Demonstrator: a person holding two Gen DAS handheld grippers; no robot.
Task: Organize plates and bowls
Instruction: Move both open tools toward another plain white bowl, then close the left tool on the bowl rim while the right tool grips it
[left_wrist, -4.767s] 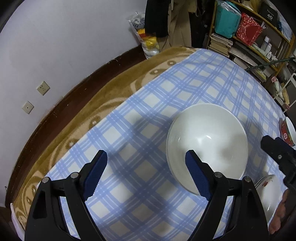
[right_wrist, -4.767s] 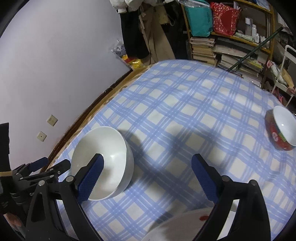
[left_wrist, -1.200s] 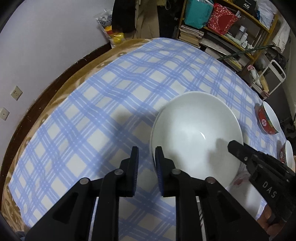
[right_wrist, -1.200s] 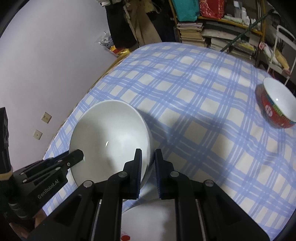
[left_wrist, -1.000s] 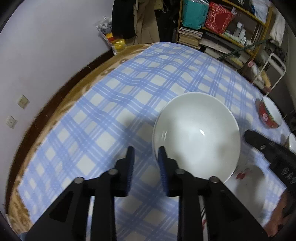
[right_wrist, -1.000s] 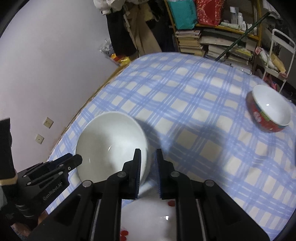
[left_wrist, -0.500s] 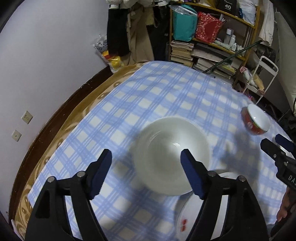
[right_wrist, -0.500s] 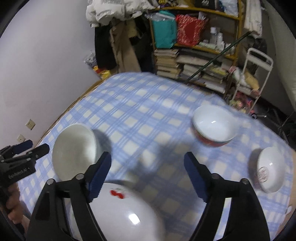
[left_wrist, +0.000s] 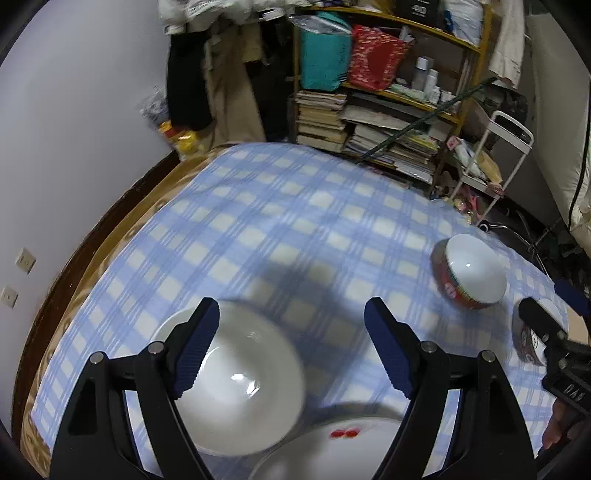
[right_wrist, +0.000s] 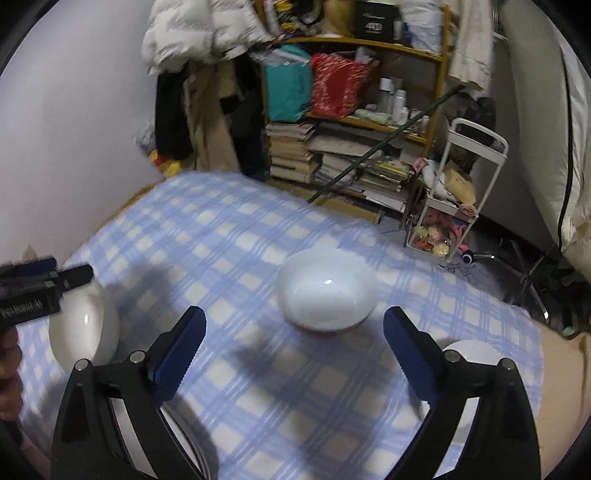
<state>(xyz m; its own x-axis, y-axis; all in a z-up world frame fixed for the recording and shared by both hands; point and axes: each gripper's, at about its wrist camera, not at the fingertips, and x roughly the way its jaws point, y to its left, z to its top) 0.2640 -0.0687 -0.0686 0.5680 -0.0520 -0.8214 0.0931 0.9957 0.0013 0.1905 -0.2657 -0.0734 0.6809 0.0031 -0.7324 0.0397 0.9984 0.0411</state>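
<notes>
My left tool (left_wrist: 291, 347) hangs above the tabletop (left_wrist: 280, 221) with its blue-padded jaws spread wide and nothing between them, having just opened. The large white bowl (left_wrist: 236, 391) sits on the blue checked cloth under the left jaw, at the near left corner. Just beside it, at the bottom edge of this view, lies a white plate with a red mark (left_wrist: 332, 446). Farther right stands the red-sided bowl (left_wrist: 469, 277), and past it my right tool (left_wrist: 554, 314) pokes in from the edge, partly covering a small white dish (left_wrist: 528, 339).

My right tool (right_wrist: 295, 328) is likewise wide open and empty, its jaws having just spread further. This view puts the red-sided bowl (right_wrist: 327, 291) ahead, between the jaw tips but well beyond them. It shows the small white dish (right_wrist: 469, 350) near the right jaw, partly hidden by it. The large white bowl (right_wrist: 85, 328) appears far left, with my left tool (right_wrist: 48, 273) reaching over it. Only this view shows the white wire cart (right_wrist: 465, 192) in full beside the cluttered bookshelf (right_wrist: 354, 122); the plate is mostly hidden behind the left jaw. Both views are blurred.
</notes>
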